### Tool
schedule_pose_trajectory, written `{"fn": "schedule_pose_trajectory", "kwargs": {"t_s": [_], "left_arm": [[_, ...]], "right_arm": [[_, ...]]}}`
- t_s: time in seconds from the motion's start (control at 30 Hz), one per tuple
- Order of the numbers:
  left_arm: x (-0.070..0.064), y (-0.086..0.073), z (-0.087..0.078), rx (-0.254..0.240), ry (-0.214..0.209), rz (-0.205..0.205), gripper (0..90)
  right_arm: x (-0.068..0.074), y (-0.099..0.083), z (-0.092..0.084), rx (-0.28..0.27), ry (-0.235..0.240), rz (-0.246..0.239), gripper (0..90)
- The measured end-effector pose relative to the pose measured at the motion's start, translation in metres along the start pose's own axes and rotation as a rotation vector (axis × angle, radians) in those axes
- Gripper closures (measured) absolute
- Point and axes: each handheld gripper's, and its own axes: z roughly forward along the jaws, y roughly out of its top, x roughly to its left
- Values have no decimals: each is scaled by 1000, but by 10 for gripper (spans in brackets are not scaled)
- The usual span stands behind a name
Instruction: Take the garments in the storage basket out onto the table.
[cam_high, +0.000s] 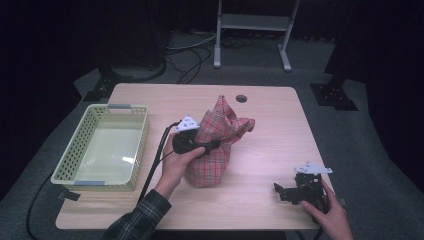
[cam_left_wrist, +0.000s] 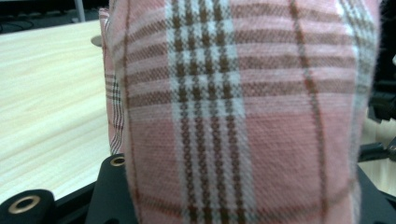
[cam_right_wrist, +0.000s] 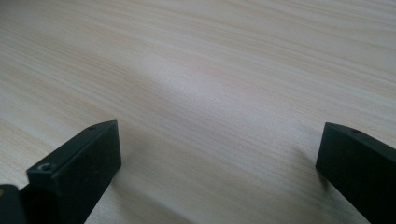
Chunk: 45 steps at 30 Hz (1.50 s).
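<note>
Left gripper (cam_high: 212, 145) clamped on checked cloth (cam_high: 216, 142), right gripper (cam_high: 280, 191) idle with jaws apart on table (cam_high: 270, 125); next, probably transfer to basket (cam_high: 64, 161).

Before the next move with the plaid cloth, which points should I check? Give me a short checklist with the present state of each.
1. Left gripper holds the cloth: ok, fabric sits between its jaws.
2. Cloth lifted off the table: not ok, its bottom rests on the wood.
3. Right gripper free: ok, jaws open over bare table.
4. Basket empty and apart from the cloth: ok.
5. How firm the grip is: cannot tell.
</note>
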Motion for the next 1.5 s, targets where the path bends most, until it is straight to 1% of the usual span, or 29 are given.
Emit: {"fn": "schedule_pose_trajectory", "kwargs": {"t_s": [0.17, 0.27, 0.47, 0.57, 0.8, 0.9, 1.03, 1.1, 1.3, 1.33, 1.5], "left_arm": [[0, -3, 10, 47, 7, 9, 463], [0, -3, 14, 70, 14, 14, 462], [0, -2, 22, 139, 29, 21, 460], [-1, -2, 26, 161, 37, 28, 458], [-1, -1, 37, 222, 38, 17, 452], [-1, -1, 42, 250, 41, 6, 449], [-2, 1, 46, 284, 47, 11, 445], [-3, 1, 48, 295, 49, 10, 438], [-5, 2, 53, 340, 61, 21, 391], [-6, 2, 54, 346, 63, 28, 379], [-6, 1, 56, 354, 63, 24, 344]], "right_arm": [[0, 0, 0, 0, 0, -1, 0], [0, 0, 0, 0, 0, -1, 0], [0, 0, 0, 0, -1, -1, 0], [0, 0, 0, -1, -1, 0, 0], [0, 0, 0, 0, -1, -1, 0], [0, 0, 0, 0, -1, -1, 0], [0, 0, 0, 0, -1, -1, 0], [0, 0, 0, -1, -1, -3, 0], [0, 0, 0, -1, -1, -3, 0], [0, 0, 0, -1, -1, -4, 0], [0, 0, 0, -1, -1, -3, 0]]}}
